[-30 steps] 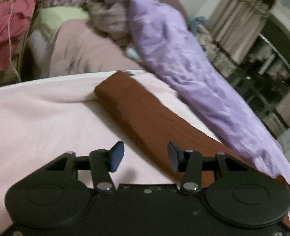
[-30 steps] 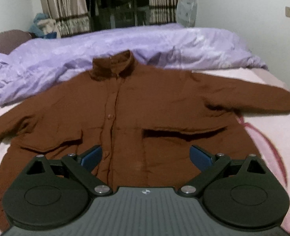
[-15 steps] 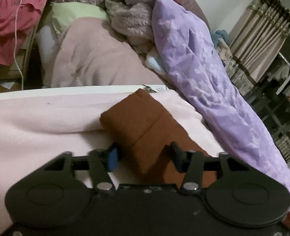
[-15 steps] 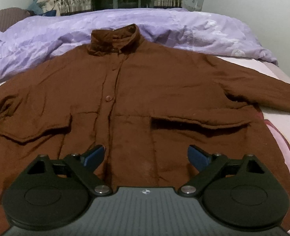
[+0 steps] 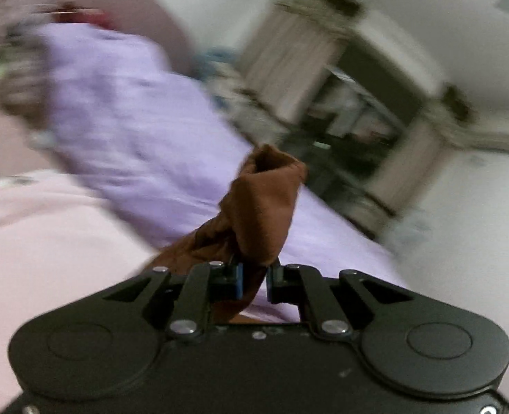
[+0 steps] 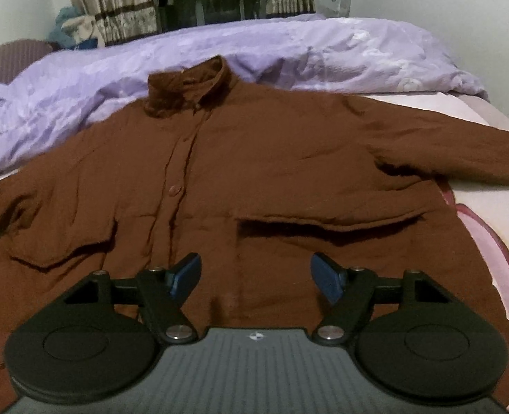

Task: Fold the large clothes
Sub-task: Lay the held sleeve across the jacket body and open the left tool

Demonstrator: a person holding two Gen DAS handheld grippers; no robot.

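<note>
Left tongs (image 5: 254,281) are clamping the cuff end of the brown jacket's sleeve (image 5: 265,207), which is standing up off the bed with its open end uppermost; the left wrist view is blurring heavily. Right tongs (image 6: 256,277) are hanging with fingers wide apart, gripping nothing, over the lower front of the brown jacket (image 6: 254,172). The jacket is lying front-up on the pink bedsheet (image 6: 496,214), collar touching the purple duvet (image 6: 289,48), its other sleeve stretching out flat.
</note>
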